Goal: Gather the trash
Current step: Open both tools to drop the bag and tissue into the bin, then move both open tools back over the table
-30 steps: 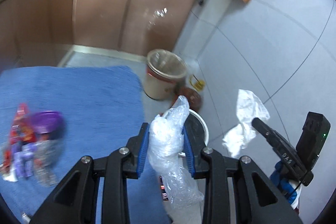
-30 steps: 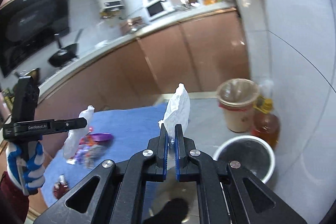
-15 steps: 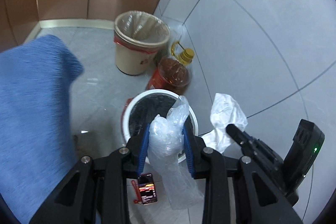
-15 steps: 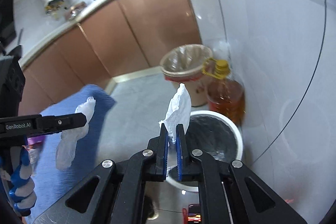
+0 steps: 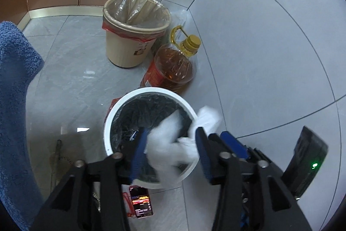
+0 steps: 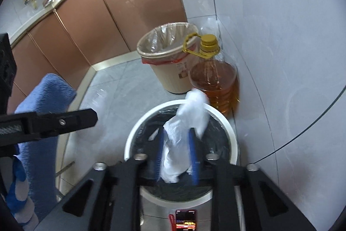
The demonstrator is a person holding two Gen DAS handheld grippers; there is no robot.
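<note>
Both grippers hover over a white bin with a black liner point(image 5: 112, 116) point(image 6: 225, 122) on the floor. My left gripper point(image 5: 170, 144) is open, and a crumpled clear plastic bag point(image 5: 168, 148) hangs loose between its spread blue pads above the bin. My right gripper point(image 6: 176, 142) is open a little, with a white tissue point(image 6: 190, 116) loose between its pads over the bin mouth. The right gripper's tissue also shows in the left wrist view point(image 5: 207, 118) at the bin's right rim. The left gripper's side point(image 6: 49, 122) shows in the right wrist view.
A beige bin with a clear liner point(image 5: 132, 36) point(image 6: 170, 57) and a bottle of amber oil point(image 5: 175, 68) point(image 6: 214, 79) stand behind the white bin by the tiled wall. A blue cloth point(image 5: 13, 101) point(image 6: 41, 122) hangs at left. A phone point(image 5: 140, 200) lies on the floor.
Both grippers moved from the blue table over to the white bin and lowered. Both have opened, loosening the plastic bag and the tissue above the bin.
</note>
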